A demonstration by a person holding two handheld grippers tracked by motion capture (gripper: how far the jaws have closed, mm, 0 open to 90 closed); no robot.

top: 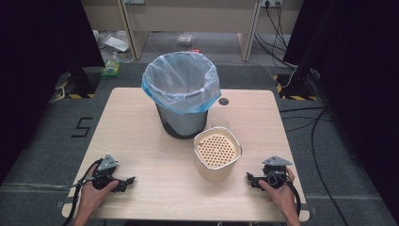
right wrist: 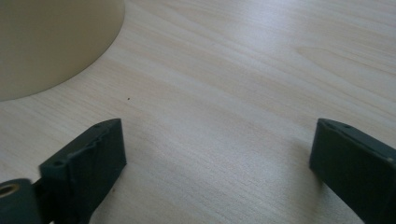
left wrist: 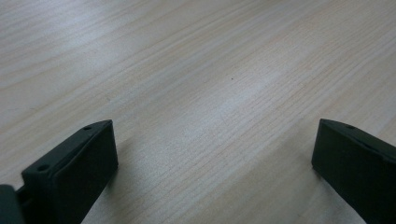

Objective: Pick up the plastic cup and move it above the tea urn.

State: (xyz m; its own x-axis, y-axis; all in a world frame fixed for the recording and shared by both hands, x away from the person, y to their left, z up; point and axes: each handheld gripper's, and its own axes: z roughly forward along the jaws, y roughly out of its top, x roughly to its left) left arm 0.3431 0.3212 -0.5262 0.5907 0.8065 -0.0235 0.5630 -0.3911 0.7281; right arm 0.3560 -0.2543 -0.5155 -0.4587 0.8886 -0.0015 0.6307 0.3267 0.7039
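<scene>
Here, the left gripper (top: 123, 182) and right gripper (top: 252, 179) rest on the worktop (top: 141, 141) with jaws spread and empty, apparently parked well apart, flanking the cream perforated-lid canister (top: 217, 153) that stands just before the bag-lined waste bin (top: 181, 94).

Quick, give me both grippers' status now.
Left gripper: open, holding nothing, jaws wide apart over the bare table.
Right gripper: open, holding nothing, near the cream container.
</scene>
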